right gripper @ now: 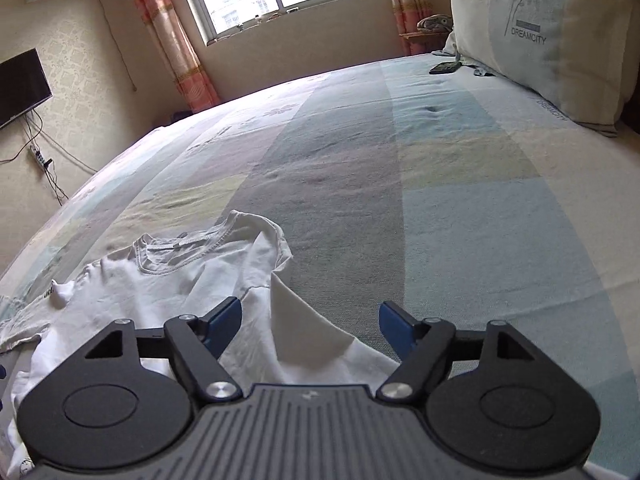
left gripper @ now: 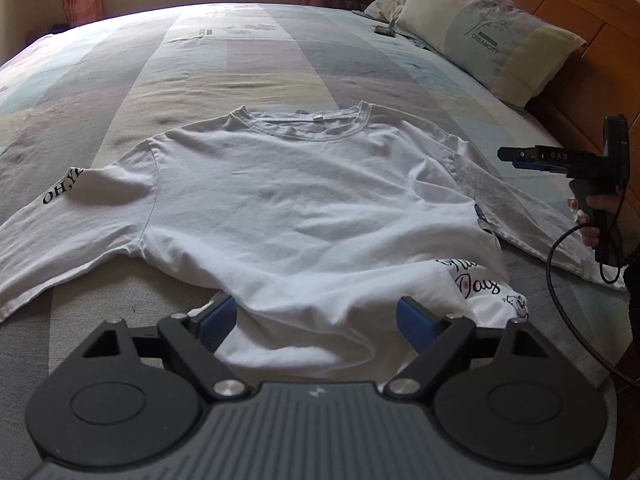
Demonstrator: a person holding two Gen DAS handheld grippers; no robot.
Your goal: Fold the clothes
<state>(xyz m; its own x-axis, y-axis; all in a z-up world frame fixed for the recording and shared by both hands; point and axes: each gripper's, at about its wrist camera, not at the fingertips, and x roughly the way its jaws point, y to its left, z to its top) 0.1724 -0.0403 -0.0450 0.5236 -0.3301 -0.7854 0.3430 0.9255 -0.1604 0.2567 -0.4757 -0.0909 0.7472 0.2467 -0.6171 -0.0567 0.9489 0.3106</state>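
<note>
**White T-shirt spread across the bed, both my grippers wide and holding nothing**

A white T-shirt [left gripper: 288, 204] lies face down on the patchwork bedspread [left gripper: 248, 64], its collar toward the far side of the bed and its hem bunched nearest me. One sleeve, printed with black letters, stretches out flat to the left of the shirt's body; the other runs off to the right. At the shirt's lower right corner the hem is turned over, showing a printed design.

My left gripper [left gripper: 316, 320] hangs over that bunched hem, its blue pads [left gripper: 218, 318] set wide with cloth lying between them, neither pad pressing on it. My right gripper [right gripper: 310, 324] is off the shirt's right side, above the sleeve, where a fold of fabric [right gripper: 296, 324] stands up in a peak between its spread fingers; the jaws are apart and grip nothing. From the left wrist view that tool shows side-on beyond the right sleeve, in my hand [left gripper: 590, 220], a black cable [left gripper: 560, 300] looping below it.

A pillow [left gripper: 484, 32] marked DREAMCITY leans against the wooden headboard [left gripper: 568, 12], well to the right of the shirt's collar.
</note>
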